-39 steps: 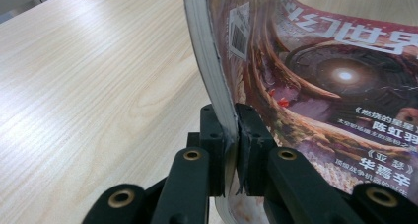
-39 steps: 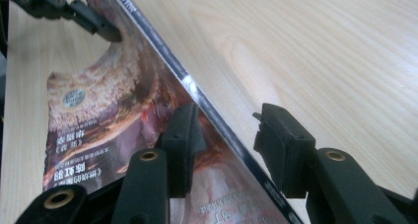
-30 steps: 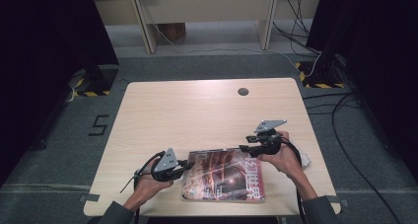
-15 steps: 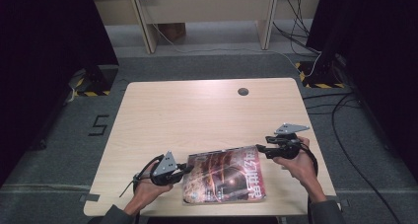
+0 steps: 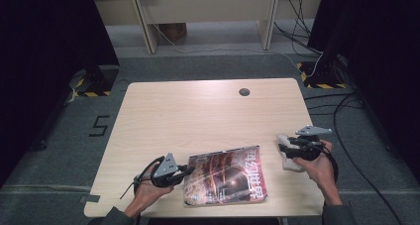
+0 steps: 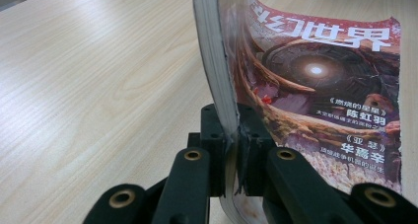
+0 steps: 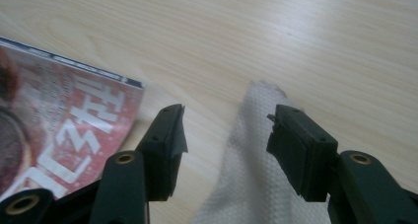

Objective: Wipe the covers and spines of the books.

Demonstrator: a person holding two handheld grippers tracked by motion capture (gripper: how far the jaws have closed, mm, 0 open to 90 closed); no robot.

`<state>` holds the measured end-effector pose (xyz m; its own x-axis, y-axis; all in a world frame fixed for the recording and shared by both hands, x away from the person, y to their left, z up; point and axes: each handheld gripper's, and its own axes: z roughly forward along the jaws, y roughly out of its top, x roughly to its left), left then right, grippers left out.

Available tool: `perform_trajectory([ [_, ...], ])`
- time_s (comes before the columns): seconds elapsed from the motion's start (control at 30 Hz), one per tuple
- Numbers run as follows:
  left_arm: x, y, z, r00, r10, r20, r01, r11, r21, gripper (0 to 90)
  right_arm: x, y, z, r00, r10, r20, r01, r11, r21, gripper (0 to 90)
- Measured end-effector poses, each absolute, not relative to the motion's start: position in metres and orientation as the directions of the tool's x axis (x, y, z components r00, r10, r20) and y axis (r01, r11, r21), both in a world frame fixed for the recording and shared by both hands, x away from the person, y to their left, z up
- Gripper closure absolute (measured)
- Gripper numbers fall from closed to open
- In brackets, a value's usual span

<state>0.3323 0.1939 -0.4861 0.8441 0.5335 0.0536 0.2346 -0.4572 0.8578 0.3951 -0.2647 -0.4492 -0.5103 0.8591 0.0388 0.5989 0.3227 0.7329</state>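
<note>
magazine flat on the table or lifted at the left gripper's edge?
Lifted at that edge. The left gripper is shut on the magazine, whose page edges curl up off the table.

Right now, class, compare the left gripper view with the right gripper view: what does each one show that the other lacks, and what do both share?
Left gripper view: the left hand-held gripper shut on the magazine's edge, lifting it so the stacked page edges and cover artwork face the camera.

Right gripper view: the right hand-held gripper with jaws open, and a white cloth lying between them, not pinched.

Both: the magazine's red cover with white lettering and the light wooden table.
</note>
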Motion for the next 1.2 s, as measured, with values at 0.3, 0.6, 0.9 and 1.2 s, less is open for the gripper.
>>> perform_trajectory([
  [0.3, 0.330, 0.193, -0.486, 0.843, 0.534, 0.060, 0.229, -0.458, 0.859, 83.6, 0.396, -0.279, -0.459, -0.465, 0.885, 0.032, 0.638, 0.310, 0.705, 46.7],
  [0.6, 0.329, 0.193, -0.486, 0.840, 0.539, 0.056, 0.233, -0.452, 0.861, 83.5, 0.399, -0.284, -0.473, -0.449, 0.893, 0.033, 0.681, 0.318, 0.659, 49.0],
  [0.9, 0.328, 0.192, -0.486, 0.840, 0.541, 0.052, 0.240, -0.454, 0.858, 83.1, 0.402, -0.284, -0.485, -0.447, 0.894, 0.031, 0.704, 0.330, 0.628, 52.7],
  [1.2, 0.328, 0.191, -0.486, 0.840, 0.540, 0.053, 0.238, -0.455, 0.858, 83.0, 0.403, -0.284, -0.491, -0.471, 0.882, 0.011, 0.705, 0.368, 0.607, 76.6],
])
